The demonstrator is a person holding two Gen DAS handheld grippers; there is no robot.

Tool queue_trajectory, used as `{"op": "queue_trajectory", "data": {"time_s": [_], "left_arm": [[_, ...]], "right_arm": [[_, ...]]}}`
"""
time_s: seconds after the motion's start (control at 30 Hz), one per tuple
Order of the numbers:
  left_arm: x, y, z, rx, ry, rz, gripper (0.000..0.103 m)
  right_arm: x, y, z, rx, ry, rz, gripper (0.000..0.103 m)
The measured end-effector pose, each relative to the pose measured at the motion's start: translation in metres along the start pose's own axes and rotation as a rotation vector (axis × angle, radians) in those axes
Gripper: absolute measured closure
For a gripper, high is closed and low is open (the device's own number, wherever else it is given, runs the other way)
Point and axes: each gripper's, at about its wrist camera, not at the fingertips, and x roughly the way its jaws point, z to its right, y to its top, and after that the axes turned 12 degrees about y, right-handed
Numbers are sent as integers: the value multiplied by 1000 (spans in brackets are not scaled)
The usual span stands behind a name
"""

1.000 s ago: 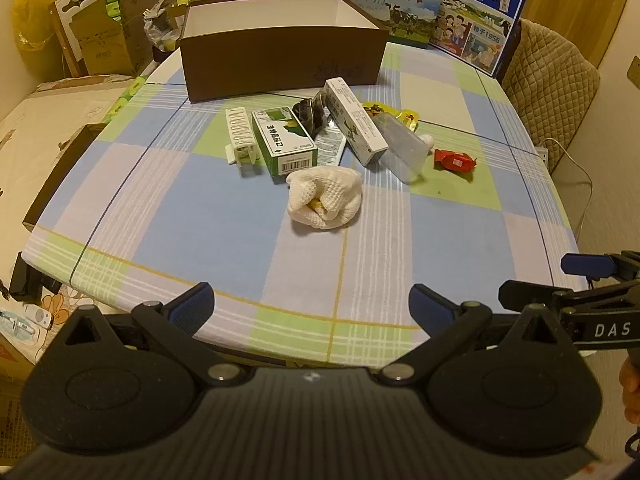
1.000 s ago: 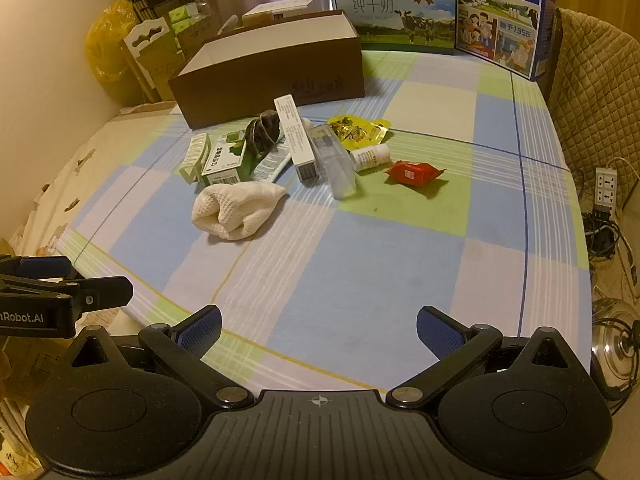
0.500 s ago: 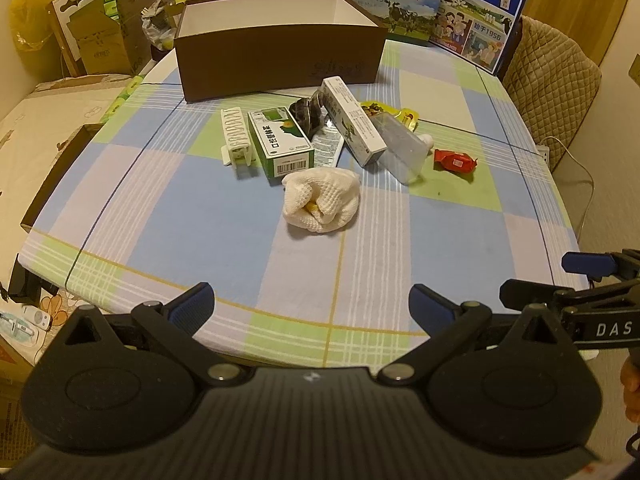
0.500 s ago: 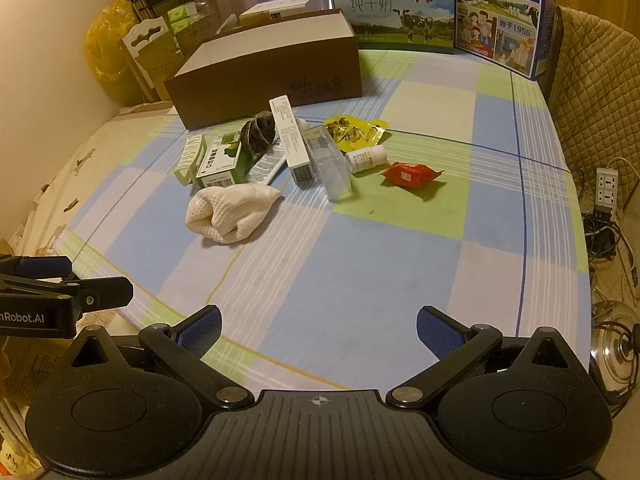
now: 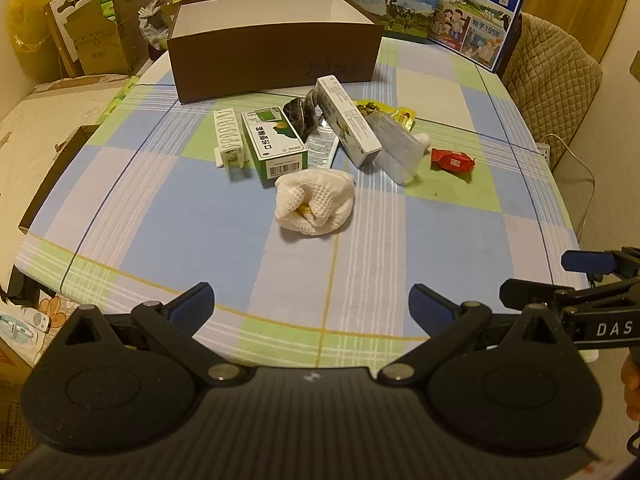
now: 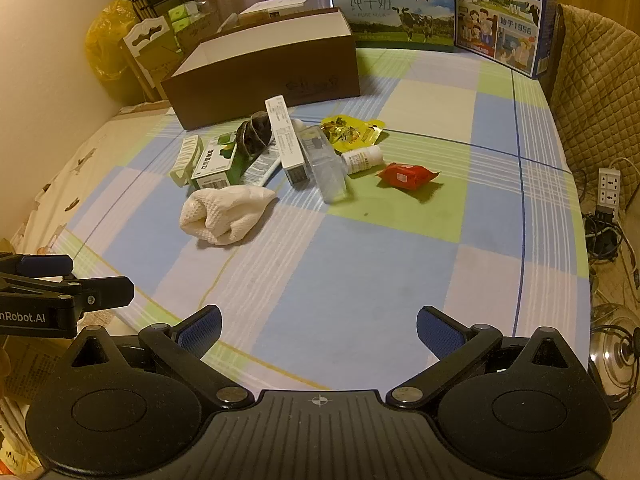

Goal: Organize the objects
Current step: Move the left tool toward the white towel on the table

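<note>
On checked tablecloth (image 5: 192, 216), crumpled white cloth (image 5: 314, 208)

Pale milk carton (image 6: 391, 6), twelve o'clock: 纯牛奶, PURE MILK
Blue milk carton (image 6: 502, 16), one o'clock: 纯牛奶, 1956
My left gripper (image 6: 44, 314): nRobot.AI
My right gripper (image 5: 600, 326): DAS

Our two handheld grippers, matte black with blue finger pads.

We see on our left gripper (image 5: 311, 304) a ribbed black housing with two round domed covers, silver pivot screws at the linkage arms and textured blue pads (image 5: 191, 305) on the fingers. Our right gripper (image 6: 319, 325) matches it, with a small crosshair mark at the centre of its housing; seen from the side, its body carries white "DAS" lettering, while the left one's reads "nRobot.AI".
</note>
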Motion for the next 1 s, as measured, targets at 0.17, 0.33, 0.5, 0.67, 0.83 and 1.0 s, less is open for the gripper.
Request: {"op": "queue_trajectory", "data": {"time_s": [0.17,0.33,0.5,0.67,0.83,1.0], "left_arm": [[1,1,3,0,2,-3,1],[4,4,6,-6,6,-10,1],[7,5,6,-14,6,-14,1],[11,5,5,-20,8,-20,1],[16,5,4,-13,13,-23,1],[25,8,6,-1,8,-14,1]], "right_arm": [[0,0,1,-4,4,-2,2],[0,1,10,-4,10,-8,2],[0,1,13,-4,14,-8,2],[3,4,18,-2,22,-10,2],[6,6,23,0,33,-10,2],[8,7,29,8,36,-3,2]]}}
